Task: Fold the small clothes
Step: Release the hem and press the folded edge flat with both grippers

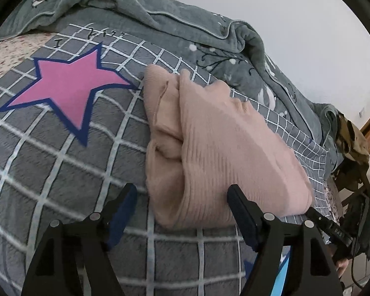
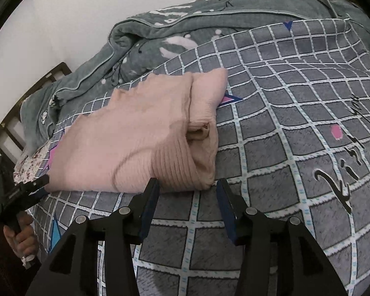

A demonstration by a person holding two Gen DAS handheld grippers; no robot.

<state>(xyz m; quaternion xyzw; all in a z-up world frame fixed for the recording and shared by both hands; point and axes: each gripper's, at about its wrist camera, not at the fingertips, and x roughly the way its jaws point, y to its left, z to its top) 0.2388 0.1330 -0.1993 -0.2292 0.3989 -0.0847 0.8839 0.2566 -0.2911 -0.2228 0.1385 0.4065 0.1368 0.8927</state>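
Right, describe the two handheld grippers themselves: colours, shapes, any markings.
Both are black plastic: the left gripper and right gripper each have two angular fingers with dark blue pads and round silver pivot pins. White lettering, too small to read, marks the right gripper's side in the left view.

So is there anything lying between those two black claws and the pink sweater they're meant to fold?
Nothing visible. The pink sweater lies alone on the checked bedspread, and both the left gripper and the right gripper sit open right at its near edge, with only bare cloth in front of them.
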